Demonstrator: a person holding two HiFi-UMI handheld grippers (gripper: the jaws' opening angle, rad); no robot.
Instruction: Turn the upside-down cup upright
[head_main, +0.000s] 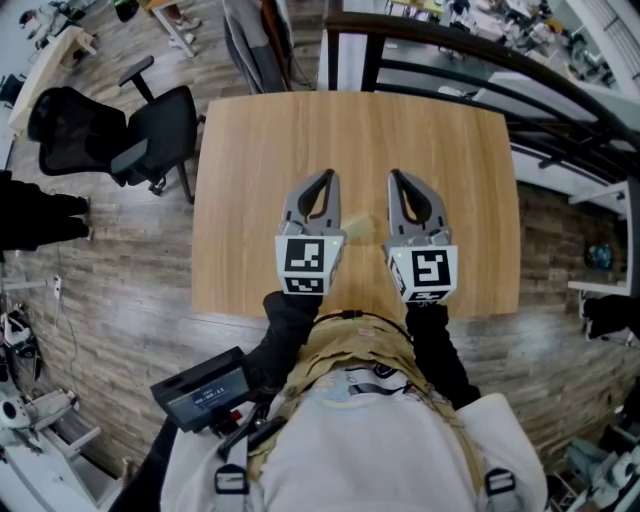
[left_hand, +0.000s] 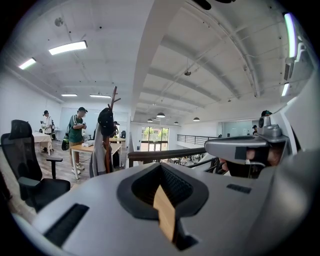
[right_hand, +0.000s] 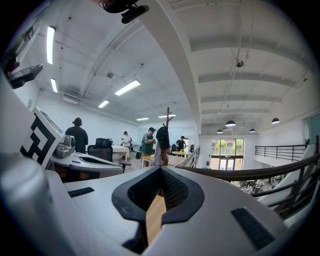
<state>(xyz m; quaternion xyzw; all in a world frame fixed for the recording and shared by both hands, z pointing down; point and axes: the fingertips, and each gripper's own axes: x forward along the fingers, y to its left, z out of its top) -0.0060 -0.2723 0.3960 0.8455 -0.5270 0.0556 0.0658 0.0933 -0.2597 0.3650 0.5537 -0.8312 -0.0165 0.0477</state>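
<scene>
No cup shows in any view. In the head view both grippers hover side by side over the near half of a bare wooden table (head_main: 260, 150). My left gripper (head_main: 325, 176) has its jaws together with nothing between them, and my right gripper (head_main: 394, 175) does too. A faint pale patch (head_main: 358, 228) lies on the wood between the two; I cannot tell what it is. The left gripper view shows the left gripper (left_hand: 160, 166) pointing out across the room, its jaws closed. The right gripper (right_hand: 160, 169) in its own view is likewise closed and holds nothing.
A black office chair (head_main: 150, 135) stands off the table's far left corner. A dark railing (head_main: 480, 50) curves behind the table's far and right sides. A coat rack (left_hand: 107, 130) and several people stand further back among desks.
</scene>
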